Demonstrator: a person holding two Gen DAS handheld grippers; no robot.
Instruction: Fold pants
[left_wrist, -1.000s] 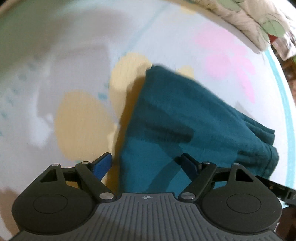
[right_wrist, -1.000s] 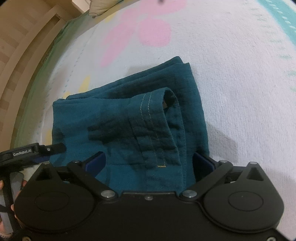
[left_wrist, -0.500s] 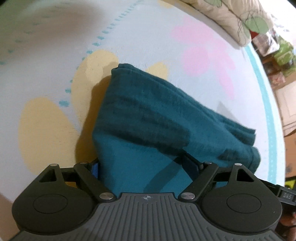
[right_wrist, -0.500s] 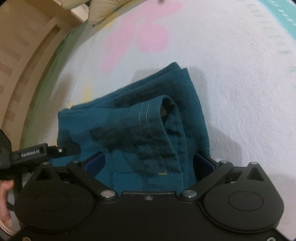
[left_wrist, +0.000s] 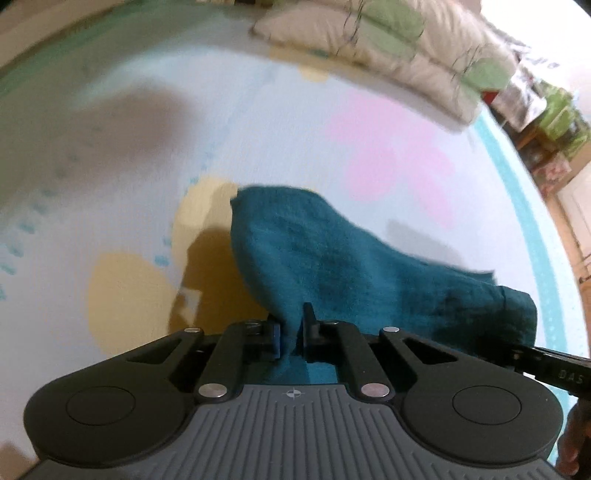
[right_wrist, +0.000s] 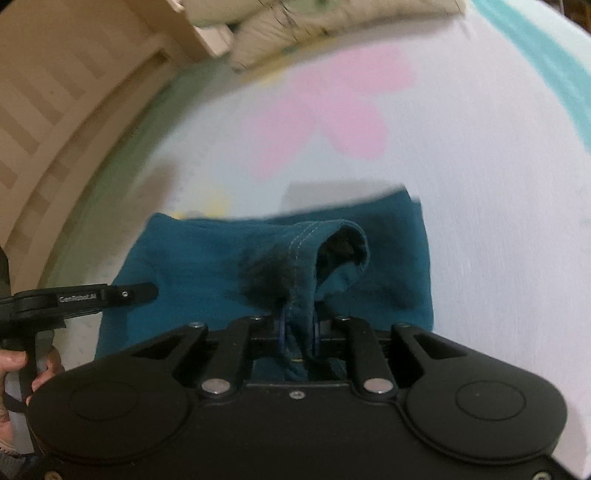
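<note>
Pants (left_wrist: 332, 258) pinched by both hand-held grippers, apparently lifted off mat (left_wrist: 110, 147).

The teal pants (left_wrist: 332, 258) are soft, matt woven cloth, slightly crinkled, with pale stitching along a hem (right_wrist: 301, 243). The left gripper (left_wrist: 291, 332) is matt black plastic with shiny metal pivot pins and a ribbed grey body. The right gripper (right_wrist: 297, 332) is smoother black plastic. The pale flower-printed bedsheet (left_wrist: 406, 155) looks like fuzzy cloth; the slatted bed frame (right_wrist: 55, 92) is pale wood.
</note>
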